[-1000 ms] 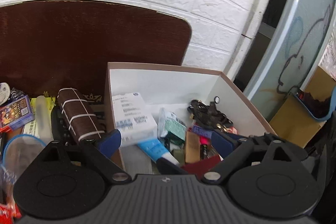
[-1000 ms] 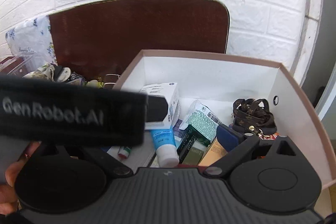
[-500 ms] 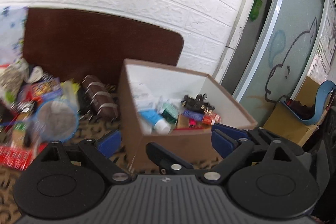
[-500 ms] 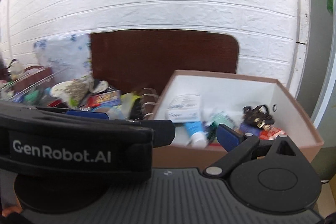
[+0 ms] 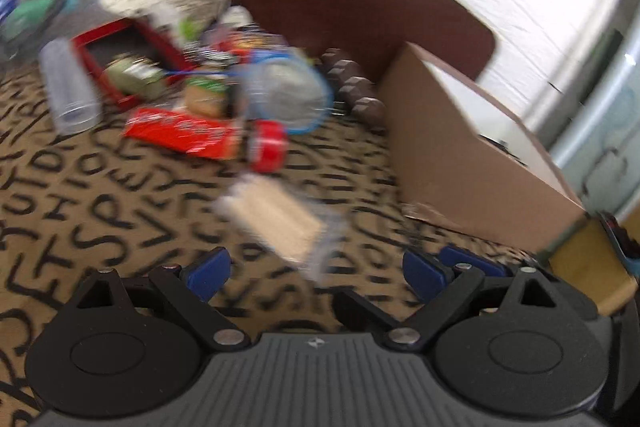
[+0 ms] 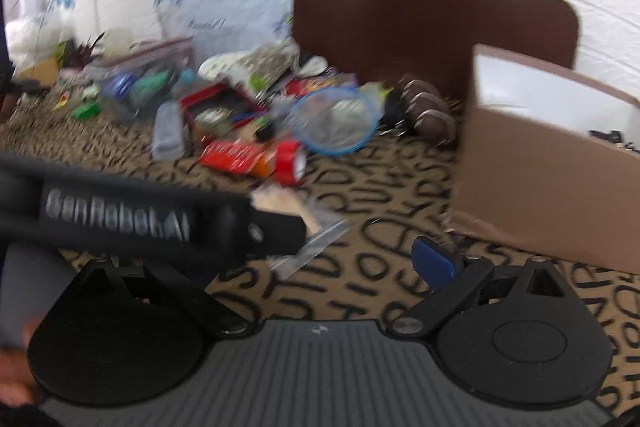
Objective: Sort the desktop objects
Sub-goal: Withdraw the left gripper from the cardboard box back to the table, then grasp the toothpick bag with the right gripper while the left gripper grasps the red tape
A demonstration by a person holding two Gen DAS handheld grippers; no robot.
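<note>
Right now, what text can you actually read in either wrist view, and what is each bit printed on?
"GenRobot.AI": on the black strap across the right wrist view, smeared.
Large black letters cover the tablecloth; motion blur makes them unreliable.
White print on the red packet: too blurred to read.
Script on the blue-and-white floral bag: too blurred to read.
Label on the red can: unreadable.

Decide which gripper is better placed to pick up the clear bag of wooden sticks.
Left, probably. The left gripper is open with the bag lying just ahead, between its fingers. The right gripper sits farther back, its view partly blocked.
</note>
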